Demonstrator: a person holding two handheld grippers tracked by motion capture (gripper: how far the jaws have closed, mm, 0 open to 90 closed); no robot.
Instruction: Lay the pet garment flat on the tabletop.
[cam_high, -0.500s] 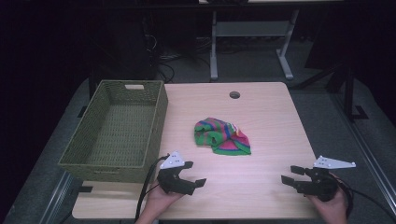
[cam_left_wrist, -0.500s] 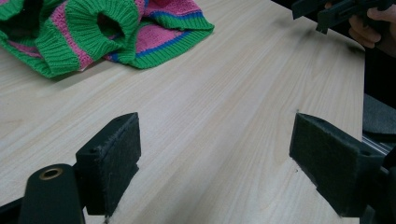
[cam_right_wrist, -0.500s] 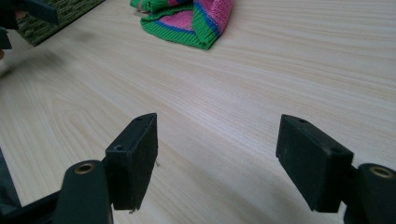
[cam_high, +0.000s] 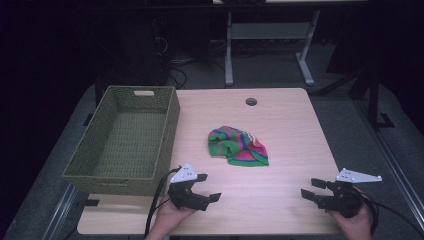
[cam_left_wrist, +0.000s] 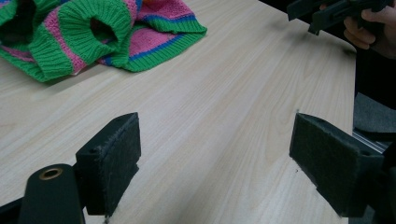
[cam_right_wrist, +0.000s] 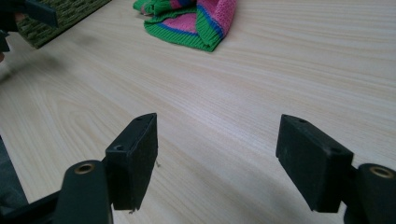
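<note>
A crumpled knitted garment (cam_high: 238, 146) striped green, pink and blue lies near the middle of the light wooden table (cam_high: 280, 120). My left gripper (cam_high: 208, 187) is held low at the front left, pointing right, jaws open and empty. At the front right my right gripper (cam_high: 313, 188) points left, also open with nothing between its jaws. The left gripper view has the knit (cam_left_wrist: 88, 35) at its top left and the right gripper (cam_left_wrist: 322, 11) at its top right. In the right gripper view the knit (cam_right_wrist: 191, 16) lies ahead at the top.
A green woven basket (cam_high: 125, 142) stands empty on the table's left side, just behind my left gripper; its corner (cam_right_wrist: 65, 18) shows in the right gripper view. A round cable hole (cam_high: 251, 101) sits near the far edge. Black desk frames and cables lie beyond the table.
</note>
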